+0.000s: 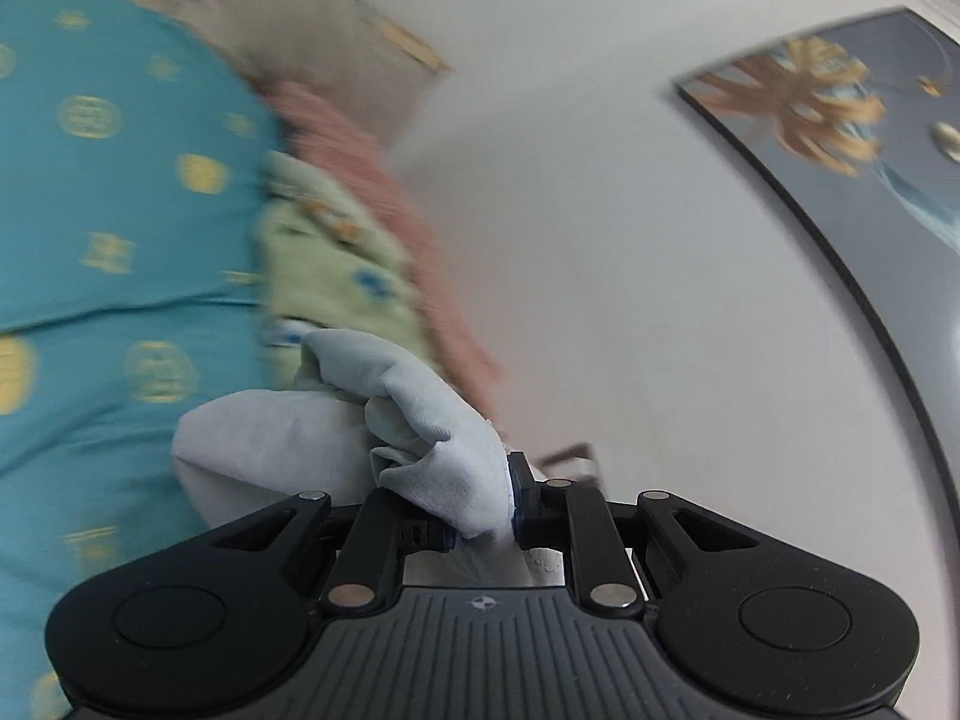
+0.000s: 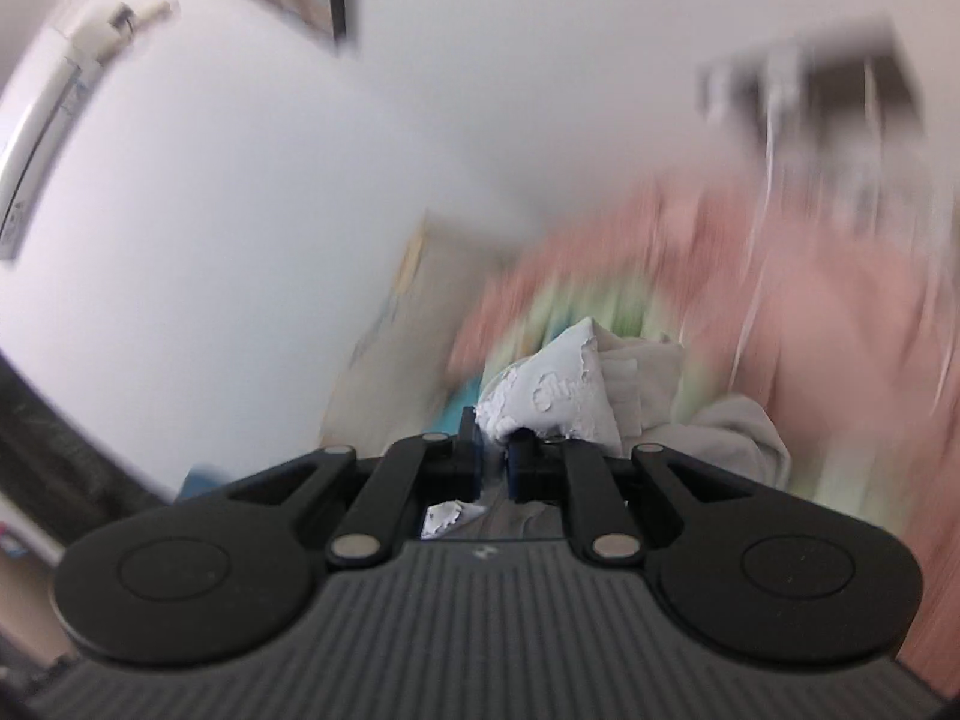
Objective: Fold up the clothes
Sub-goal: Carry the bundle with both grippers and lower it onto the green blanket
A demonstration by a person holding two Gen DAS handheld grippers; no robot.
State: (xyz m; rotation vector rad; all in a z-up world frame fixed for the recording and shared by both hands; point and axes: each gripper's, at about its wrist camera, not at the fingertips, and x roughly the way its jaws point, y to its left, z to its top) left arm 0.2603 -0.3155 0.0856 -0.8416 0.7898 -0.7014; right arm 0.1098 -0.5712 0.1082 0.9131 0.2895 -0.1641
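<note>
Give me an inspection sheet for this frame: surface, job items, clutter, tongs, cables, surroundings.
Surface: teal patterned spread, blurred.
Job's things: pale grey garment, bunched, pinched at two spots; cracked white print shows by the right pinch.
Clutter: green patterned cloth and pink cloth beyond the garment, both blurred.
Grippers: left tongs shut on the garment; right tongs shut on the garment.
Cables: thin pale cords at upper right, blurred.
Surroundings: white wall, framed picture, wall air conditioner.
</note>
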